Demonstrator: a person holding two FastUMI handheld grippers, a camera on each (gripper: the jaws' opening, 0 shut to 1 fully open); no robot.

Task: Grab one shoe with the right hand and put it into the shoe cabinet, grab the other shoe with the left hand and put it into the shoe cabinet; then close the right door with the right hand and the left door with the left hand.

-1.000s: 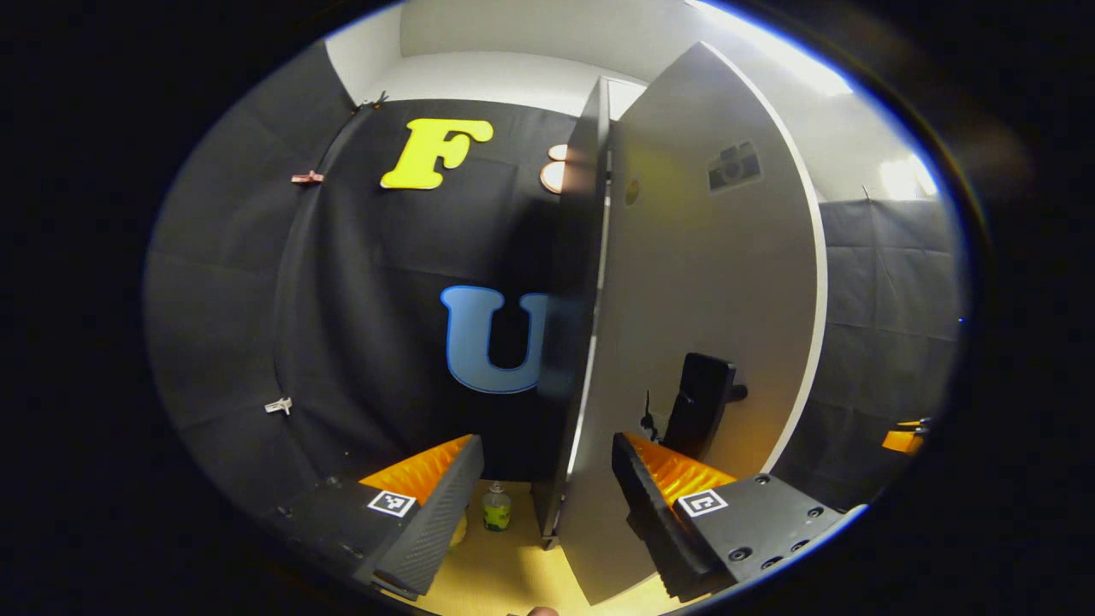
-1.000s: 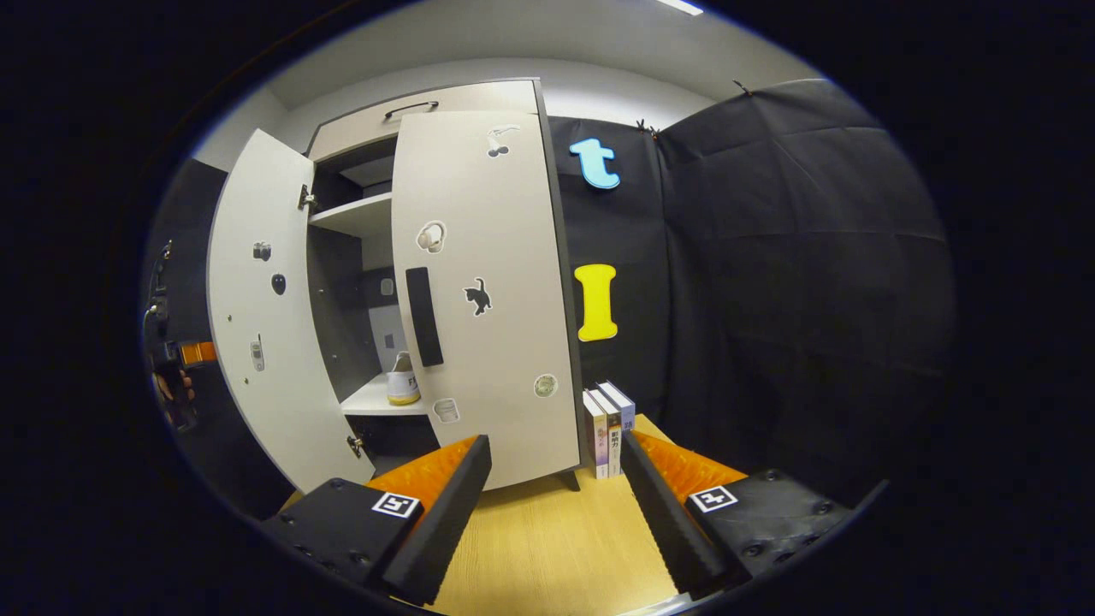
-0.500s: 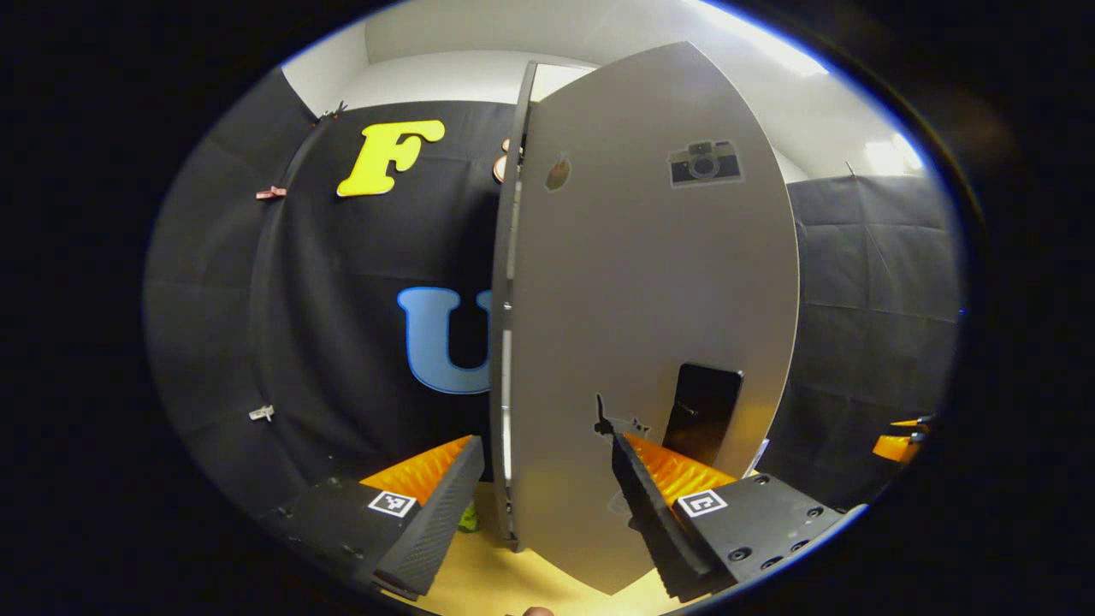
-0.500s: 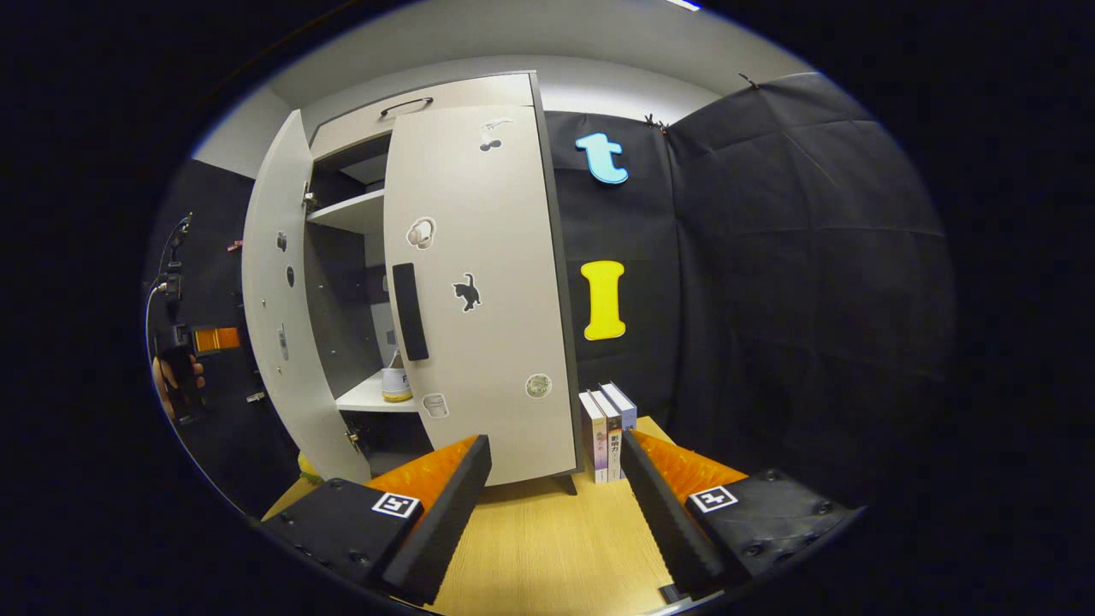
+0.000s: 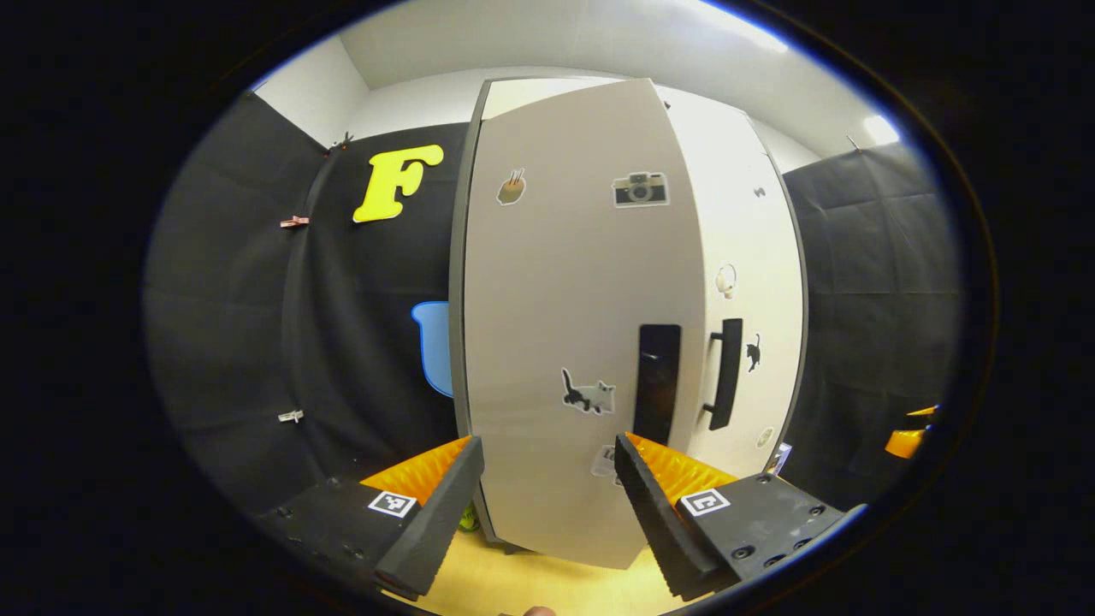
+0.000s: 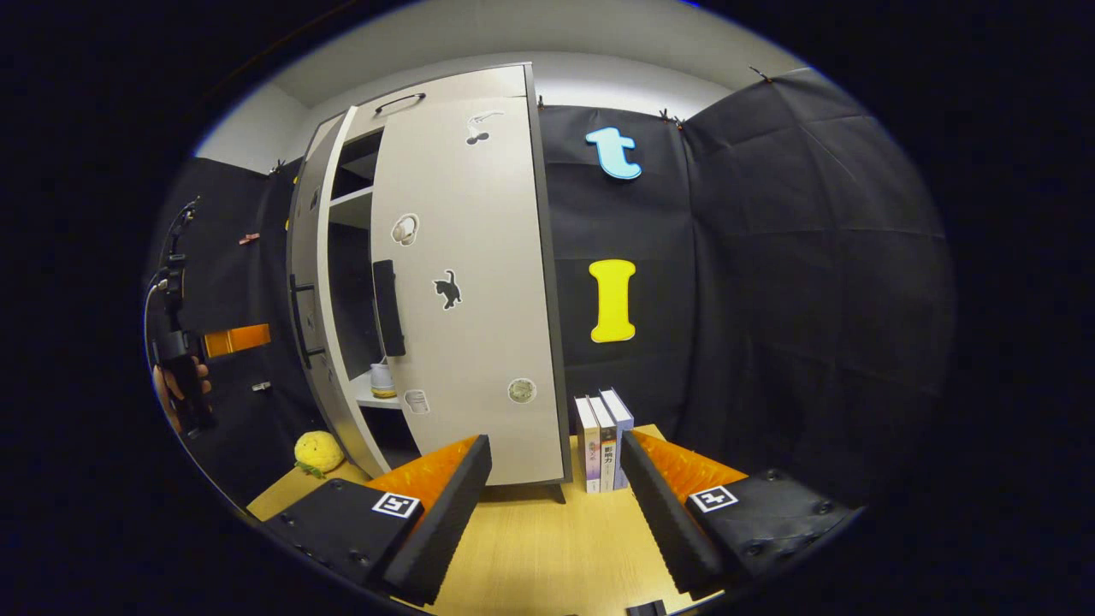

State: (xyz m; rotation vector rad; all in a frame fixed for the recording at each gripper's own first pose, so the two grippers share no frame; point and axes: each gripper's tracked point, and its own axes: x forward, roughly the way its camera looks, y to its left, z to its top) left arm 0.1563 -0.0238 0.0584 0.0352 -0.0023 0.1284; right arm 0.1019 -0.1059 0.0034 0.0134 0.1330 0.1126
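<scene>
Doors of the shoe cabinet, near the end of closing. In the left gripper view, the left gripper (image 5: 542, 500) faces the left door (image 5: 565, 342), fingers apart and holding nothing; whether a fingertip touches the panel cannot be told. The door's dark handle (image 5: 657, 383) stands near its free edge, beside the handle (image 5: 727, 373) of the right door (image 5: 753, 282). In the right gripper view, the left gripper (image 6: 227, 340) appears at far left in a hand (image 6: 175, 395), outside the left door (image 6: 312, 308), which stands ajar. Through the gap a shoe (image 6: 381, 381) rests on a shelf (image 6: 372, 395) inside the cabinet (image 6: 411, 98); the second shoe cannot be made out. The right door (image 6: 466, 282) looks shut or nearly so. The right gripper (image 6: 554, 505) hangs over the desk (image 6: 547, 547), fingers apart and empty, well back from the cabinet. Books (image 6: 603, 441) stand to the cabinet's right; a yellow toy (image 6: 318, 451) lies at its left foot.

Handling, as judged: each door is a stiff, light hinged panel with a smooth face. A push on the flat near the free edge, beside the handle, should swing it with least effort.
</scene>
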